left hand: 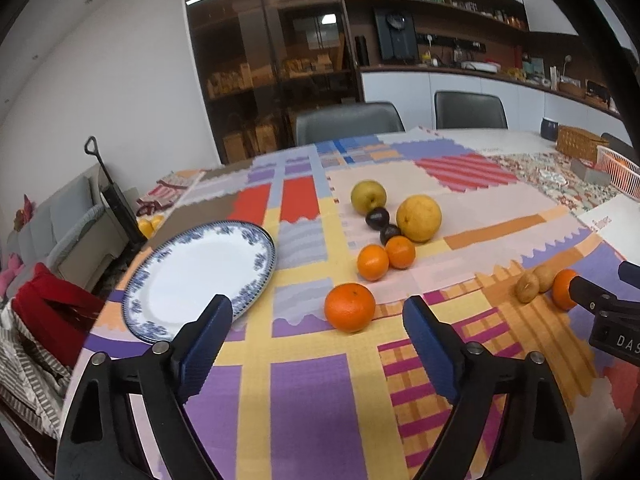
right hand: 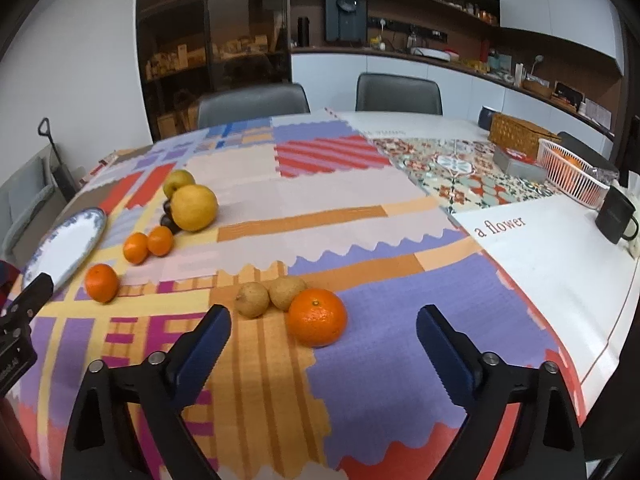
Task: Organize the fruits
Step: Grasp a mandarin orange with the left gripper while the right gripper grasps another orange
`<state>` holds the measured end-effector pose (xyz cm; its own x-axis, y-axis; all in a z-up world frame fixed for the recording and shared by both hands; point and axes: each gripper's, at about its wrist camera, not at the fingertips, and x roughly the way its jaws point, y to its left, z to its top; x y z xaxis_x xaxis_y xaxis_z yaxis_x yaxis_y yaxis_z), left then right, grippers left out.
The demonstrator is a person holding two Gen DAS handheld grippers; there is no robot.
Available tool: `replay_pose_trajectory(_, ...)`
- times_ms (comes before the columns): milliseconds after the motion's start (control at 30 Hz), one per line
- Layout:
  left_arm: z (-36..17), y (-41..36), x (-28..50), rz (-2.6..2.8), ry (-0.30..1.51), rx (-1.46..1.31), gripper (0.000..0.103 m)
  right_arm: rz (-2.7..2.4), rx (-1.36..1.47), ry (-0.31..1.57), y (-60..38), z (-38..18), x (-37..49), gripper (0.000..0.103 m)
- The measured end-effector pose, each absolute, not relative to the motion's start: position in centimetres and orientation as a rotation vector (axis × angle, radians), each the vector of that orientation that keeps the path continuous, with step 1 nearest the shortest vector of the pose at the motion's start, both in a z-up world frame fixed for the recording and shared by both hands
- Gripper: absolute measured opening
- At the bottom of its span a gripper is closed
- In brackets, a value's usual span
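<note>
My left gripper hangs open above the patchwork cloth, and a large orange lies just beyond its fingertips. Behind that lie two small oranges, two dark plums, a big yellow citrus and a brownish pear. A blue-rimmed white plate sits empty to the left. My right gripper is open too, facing another orange that touches two small brown fruits. Nothing is between either pair of jaws.
A pink wire basket, a wicker box, a grey tin and a black mug stand at the far right. Two grey chairs face the far edge. The table's rounded edge runs close on the right.
</note>
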<state>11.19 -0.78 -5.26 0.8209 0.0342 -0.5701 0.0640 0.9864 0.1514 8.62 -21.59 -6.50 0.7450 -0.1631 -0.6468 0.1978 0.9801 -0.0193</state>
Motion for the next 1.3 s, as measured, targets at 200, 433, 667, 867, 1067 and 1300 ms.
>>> replay_pose_trajectory(200,-7.0,-0.9,13.0,-0.039,0.67,0.169,0.081,-0.209,0.045,0.764,-21.6,-7.9,9.8,0.087)
replay_pose_trajectory(433,-8.1,-1.3,15.2,-0.081,0.736,0.16,0.074,-0.219,0.074,0.802,-22.1,-8.7,11.0,0.076)
replay_pose_trajectory(667,-8.8,-1.7,17.0,-0.098,0.772,0.177,0.06,-0.2,0.069,0.837,-21.6,-9.3,12.0,0.065)
replay_pose_trajectory(867,-9.6,-1.7,17.8,-0.106,0.819,0.168,0.05,-0.207,0.078,0.876,-21.9,-10.0,12.6,0.053)
replay_pose_trajectory(1067,-10.0,-1.7,18.0,-0.124,0.837,0.152,0.041,-0.201,0.067,0.878,-21.7,-10.0,12.7,0.042)
replay_pose_trajectory(1300,-9.5,-1.7,17.4,-0.131,0.81,0.16,0.041,-0.214,0.06,0.87,-21.7,-9.8,12.4,0.042)
